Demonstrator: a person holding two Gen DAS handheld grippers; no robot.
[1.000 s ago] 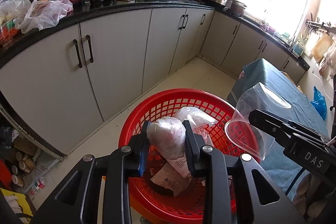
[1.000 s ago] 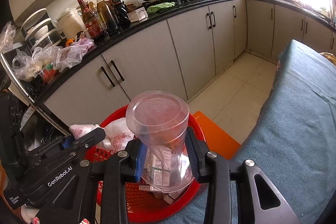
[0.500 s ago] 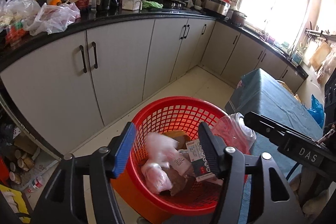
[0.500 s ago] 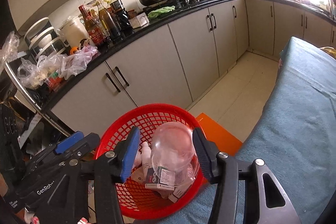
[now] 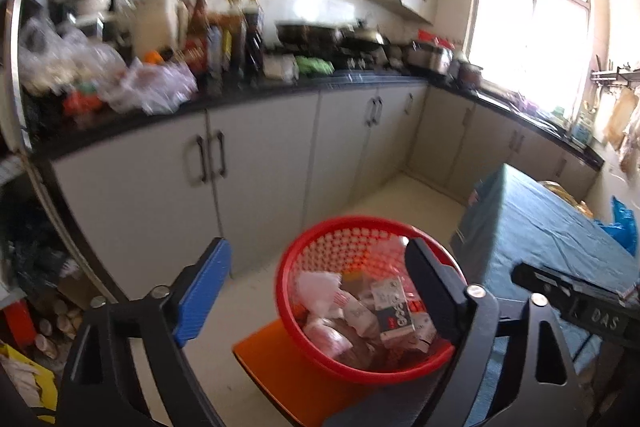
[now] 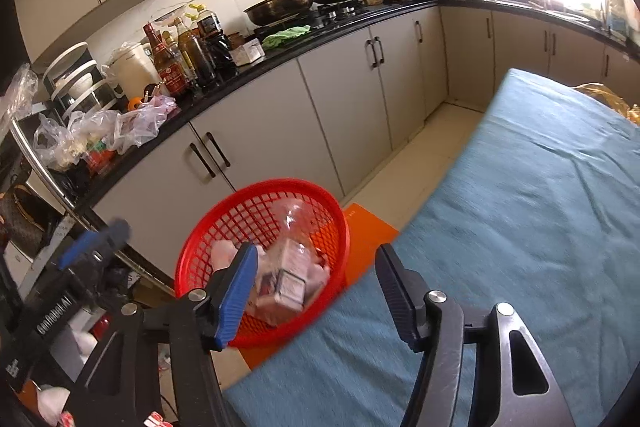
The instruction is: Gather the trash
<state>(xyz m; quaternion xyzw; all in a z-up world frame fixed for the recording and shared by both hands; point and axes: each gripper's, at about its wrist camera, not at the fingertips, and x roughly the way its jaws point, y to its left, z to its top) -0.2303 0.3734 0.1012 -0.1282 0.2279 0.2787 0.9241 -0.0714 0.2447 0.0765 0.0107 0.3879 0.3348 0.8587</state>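
A second ago the left gripper (image 5: pixel 316 287) clamped a white wad and the right gripper (image 6: pixel 314 285) a clear cup; both now lie in the one red basket (image 5: pixel 320 339) on an orange stool (image 6: pixel 368 239) beside the blue-covered table (image 6: pixel 540 227). Both grippers' jaws are opening, empty. "DAS" is readable on the right gripper in the left view.

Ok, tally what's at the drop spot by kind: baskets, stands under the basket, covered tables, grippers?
red basket: 1
orange stand: 1
blue-covered table: 1
grippers: 2, the left gripper and the right gripper, jaws opening, nothing held
Total: 5
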